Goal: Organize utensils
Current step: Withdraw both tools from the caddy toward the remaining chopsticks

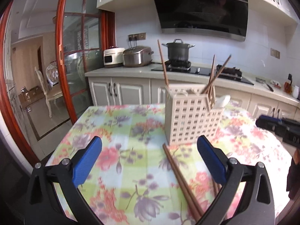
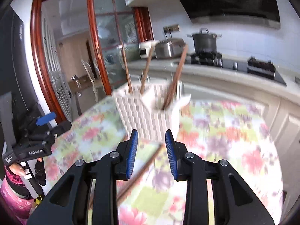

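Observation:
A cream lattice utensil holder (image 1: 191, 116) stands on the floral tablecloth (image 1: 120, 123), with brown chopsticks (image 1: 162, 61) sticking up from it and a white spoon (image 1: 222, 101) at its right side. A pair of loose brown chopsticks (image 1: 180, 178) lies on the cloth in front of it. My left gripper (image 1: 150, 140) hangs above that pair, open wide and touching nothing. In the right wrist view the holder (image 2: 150, 116) is just ahead of my right gripper (image 2: 151, 133), whose jaws stand partly open and empty. A loose chopstick (image 2: 142, 172) lies on the cloth below them.
The other gripper (image 1: 277, 127) shows at the right edge, and a gloved hand holds the left gripper (image 2: 43, 131) at the table's left. Behind the table runs a counter (image 1: 131, 71) with a pot (image 1: 178, 50), cookers and a stove. A red-framed glass door (image 1: 78, 56) stands to the left.

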Available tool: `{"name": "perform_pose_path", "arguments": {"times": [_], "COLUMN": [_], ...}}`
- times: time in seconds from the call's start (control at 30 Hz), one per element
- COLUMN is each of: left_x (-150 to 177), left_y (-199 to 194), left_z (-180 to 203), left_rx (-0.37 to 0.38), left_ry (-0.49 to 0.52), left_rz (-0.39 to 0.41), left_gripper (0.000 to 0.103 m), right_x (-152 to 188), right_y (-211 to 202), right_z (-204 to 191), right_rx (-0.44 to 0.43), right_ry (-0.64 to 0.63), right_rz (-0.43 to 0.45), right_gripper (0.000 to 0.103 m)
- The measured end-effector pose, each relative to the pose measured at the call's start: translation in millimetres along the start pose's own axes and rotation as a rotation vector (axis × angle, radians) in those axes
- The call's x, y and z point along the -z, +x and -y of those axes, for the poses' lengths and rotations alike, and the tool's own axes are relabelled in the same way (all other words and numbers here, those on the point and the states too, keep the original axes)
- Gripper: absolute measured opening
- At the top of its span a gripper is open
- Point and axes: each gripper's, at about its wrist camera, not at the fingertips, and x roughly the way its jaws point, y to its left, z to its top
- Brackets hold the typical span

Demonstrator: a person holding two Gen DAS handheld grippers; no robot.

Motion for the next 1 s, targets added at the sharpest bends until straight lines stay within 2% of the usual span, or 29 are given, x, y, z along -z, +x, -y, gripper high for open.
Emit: {"name": "perform_pose_path", "arguments": {"times": [0.2, 0.3, 0.47, 0.83, 1.0], "left_x": [32, 40, 42, 48, 50], "left_y": [1, 2, -2, 4, 3], "left_z": [13, 15, 14, -2, -9], "left_rx": [-0.049, -0.064, -0.092, -0.076, -0.076], "left_ry": [0.037, 0.056, 0.072, 0.037, 0.021], "left_rz": [-0.006, -0.002, 0.031, 0.003, 0.005], "left_gripper": [0.098, 0.098, 0.098, 0.098, 0.098], "right_x": [41, 49, 54, 53, 50], "right_y": [31, 50, 73, 104, 112], "right_z": [-8, -13, -22, -31, -33], "right_rx": [0.048, 0.075, 0.111, 0.222, 0.271], "right_ry": [0.031, 0.049, 0.069, 0.09, 0.077], "right_rz": [-0.114, -0.167, -0.219, -0.295, -0.321], "right_gripper": [0.031, 0.031, 0.03, 0.026, 0.02]}}
